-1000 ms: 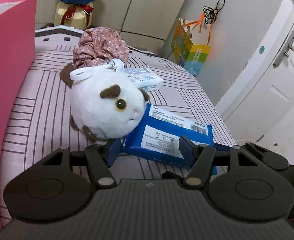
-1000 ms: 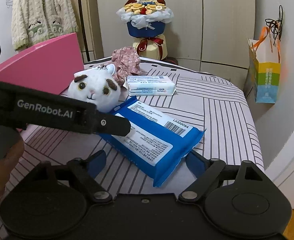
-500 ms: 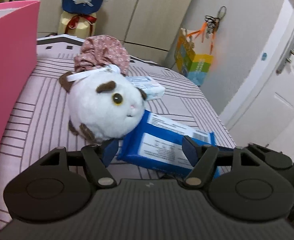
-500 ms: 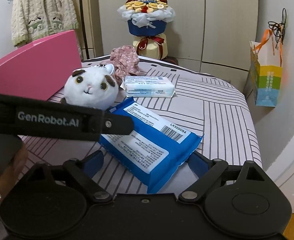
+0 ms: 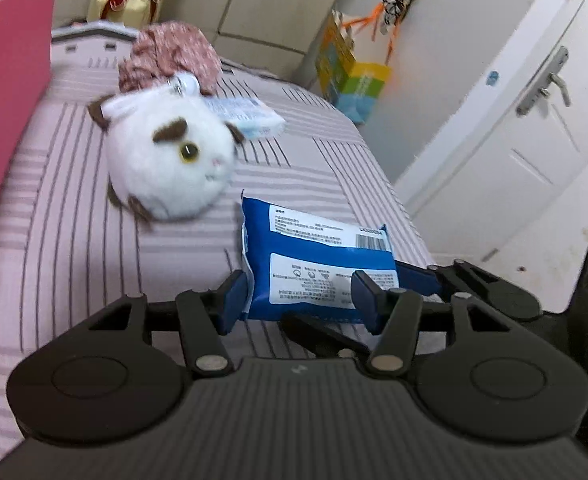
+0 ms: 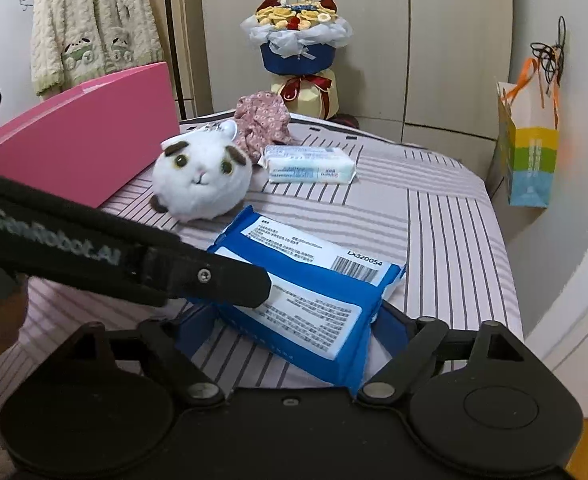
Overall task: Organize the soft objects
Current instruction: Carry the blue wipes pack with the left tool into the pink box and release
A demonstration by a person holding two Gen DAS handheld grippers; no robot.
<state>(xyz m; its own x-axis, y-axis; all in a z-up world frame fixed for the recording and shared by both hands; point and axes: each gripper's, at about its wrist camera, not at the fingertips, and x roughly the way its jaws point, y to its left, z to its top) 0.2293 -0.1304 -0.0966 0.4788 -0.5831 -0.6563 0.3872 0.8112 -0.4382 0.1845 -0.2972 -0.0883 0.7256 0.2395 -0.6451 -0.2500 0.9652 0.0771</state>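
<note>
A blue wipes pack [image 5: 322,264] [image 6: 310,292] lies on the striped bed. My left gripper [image 5: 300,296] is open, its fingers on either side of the pack's near end. My right gripper [image 6: 294,336] is open around the pack's other end, and the pack sits between its fingers. A white plush cat [image 5: 170,172] [image 6: 202,176] lies just beyond the pack. A small pale wipes pack [image 6: 310,164] [image 5: 250,116] and a floral fabric piece [image 6: 262,120] [image 5: 170,56] lie behind it.
A pink box [image 6: 82,140] [image 5: 6,120] stands at the left of the bed. A bouquet [image 6: 298,48] stands at the back. A coloured paper bag [image 6: 530,152] hangs at the right wall. The bed edge [image 6: 506,280] drops off at the right, near a white door [image 5: 534,128].
The left gripper has moved right, from the plush cat to the blue pack. The pack now sits closer in between the right gripper's fingers. The cat looks nudged away from the pack.
</note>
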